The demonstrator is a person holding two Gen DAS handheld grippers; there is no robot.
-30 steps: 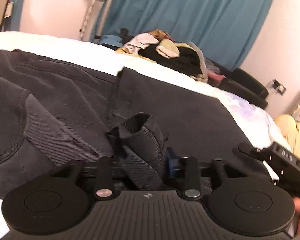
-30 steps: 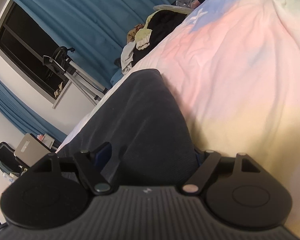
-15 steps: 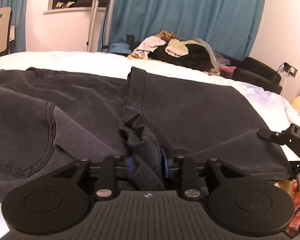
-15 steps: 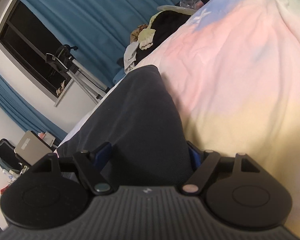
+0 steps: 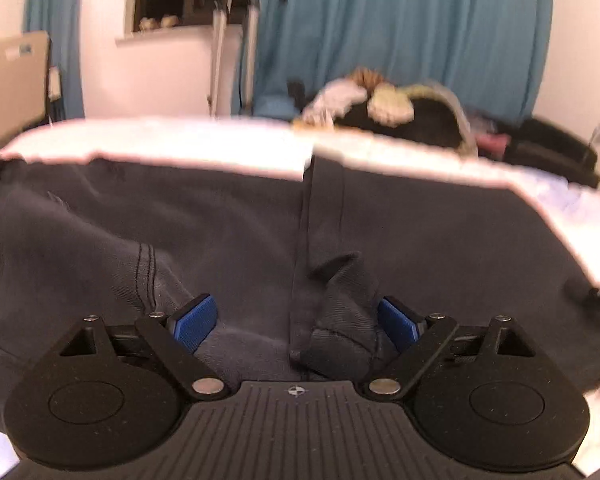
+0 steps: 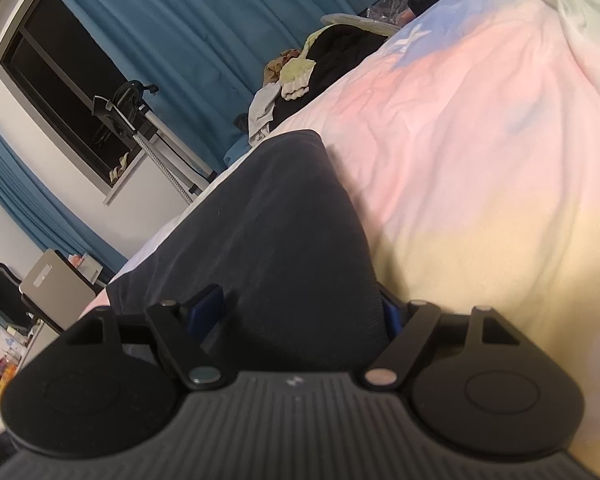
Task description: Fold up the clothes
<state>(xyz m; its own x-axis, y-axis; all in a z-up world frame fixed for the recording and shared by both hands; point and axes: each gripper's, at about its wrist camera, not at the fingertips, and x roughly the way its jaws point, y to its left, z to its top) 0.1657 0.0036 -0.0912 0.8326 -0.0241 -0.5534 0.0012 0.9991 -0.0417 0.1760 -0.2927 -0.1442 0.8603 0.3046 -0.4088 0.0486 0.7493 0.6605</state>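
My left gripper (image 5: 296, 322) is opening over the jeans (image 5: 220, 220) on the bed (image 5: 160, 144), a bunched fold loose between its jaws. My right gripper (image 6: 300, 312) stands wide astride the jeans' edge, pads not pressing.

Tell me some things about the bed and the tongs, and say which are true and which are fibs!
1. The dark trousers lie on the bed. True.
2. The curtains are red. False: they are blue.
3. The left tongs are clamped tight on the cloth. False: they are opening, with a bunched fold of cloth between them.
4. A pile of clothes sits beyond the bed. True.
5. The right tongs are open wide. True.
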